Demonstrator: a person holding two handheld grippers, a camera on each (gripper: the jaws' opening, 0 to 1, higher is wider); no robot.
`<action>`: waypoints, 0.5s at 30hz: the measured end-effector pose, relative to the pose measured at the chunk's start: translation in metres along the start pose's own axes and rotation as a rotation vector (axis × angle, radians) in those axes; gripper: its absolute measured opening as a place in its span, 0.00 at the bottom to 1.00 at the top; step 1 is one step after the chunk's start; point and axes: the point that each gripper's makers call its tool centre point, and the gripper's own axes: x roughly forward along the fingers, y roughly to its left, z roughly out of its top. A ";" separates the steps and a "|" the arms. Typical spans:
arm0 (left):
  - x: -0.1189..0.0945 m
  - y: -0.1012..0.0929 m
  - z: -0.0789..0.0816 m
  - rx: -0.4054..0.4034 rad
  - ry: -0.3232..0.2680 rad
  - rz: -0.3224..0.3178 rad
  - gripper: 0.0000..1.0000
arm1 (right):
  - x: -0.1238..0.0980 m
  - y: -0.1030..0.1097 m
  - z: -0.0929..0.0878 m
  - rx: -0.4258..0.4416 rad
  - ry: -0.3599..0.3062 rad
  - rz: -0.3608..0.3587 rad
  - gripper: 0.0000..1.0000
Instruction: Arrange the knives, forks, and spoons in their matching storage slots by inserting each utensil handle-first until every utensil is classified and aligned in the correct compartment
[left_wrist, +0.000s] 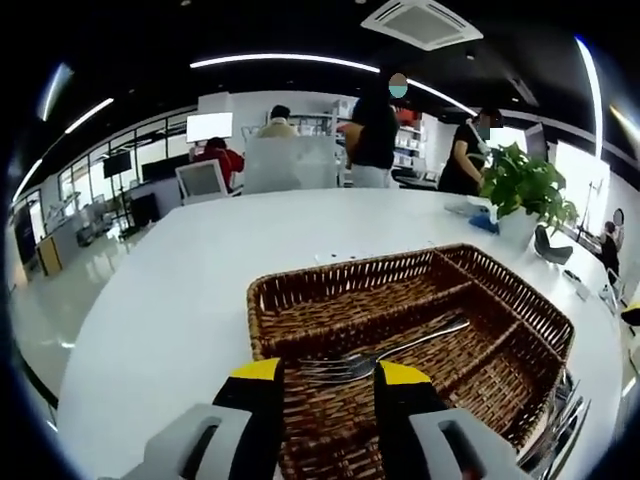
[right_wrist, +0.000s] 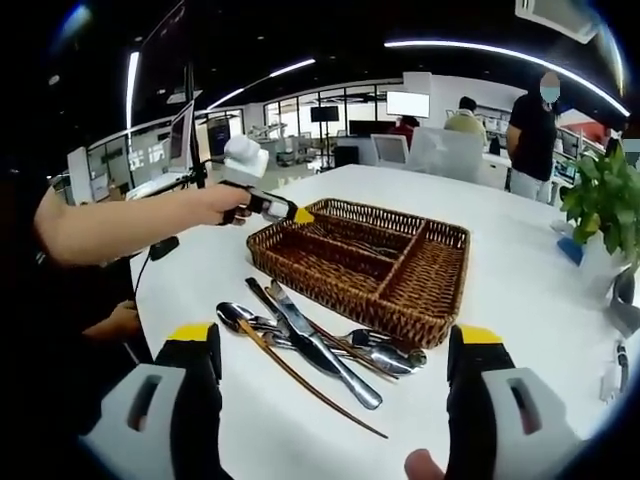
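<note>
A brown wicker basket (left_wrist: 262, 305) with several compartments sits on the white table (left_wrist: 180, 300). One silver fork (left_wrist: 390, 352) lies slanted inside it, tines toward me, handle pointing away across a divider. My left gripper (left_wrist: 329, 372) stands open over the basket's near end, the fork's tines between its yellow tips. In the right gripper view a hand holds the left gripper (right_wrist: 298, 214) above the basket (right_wrist: 330, 300) at its far left corner. A pile of utensils (right_wrist: 310, 345), with a spoon, knives and forks, lies on the table before the basket. My right gripper (right_wrist: 335, 335) hangs wide open over the pile.
A potted plant (left_wrist: 525, 185) stands at the table's far side, also seen as the plant (right_wrist: 605, 200) in the right gripper view. Small items lie near it. Several people stand at desks in the background. A person's arm (right_wrist: 110, 225) reaches in from the left.
</note>
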 end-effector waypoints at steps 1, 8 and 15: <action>-0.002 -0.002 0.000 0.008 0.001 -0.005 0.39 | 0.000 0.000 0.000 -0.001 -0.002 0.000 0.96; -0.014 -0.012 -0.005 0.019 -0.002 -0.032 0.42 | 0.003 0.000 0.002 -0.003 -0.011 0.005 0.97; -0.027 -0.016 -0.012 0.016 -0.002 -0.048 0.47 | 0.008 -0.001 0.005 -0.008 -0.016 0.012 0.97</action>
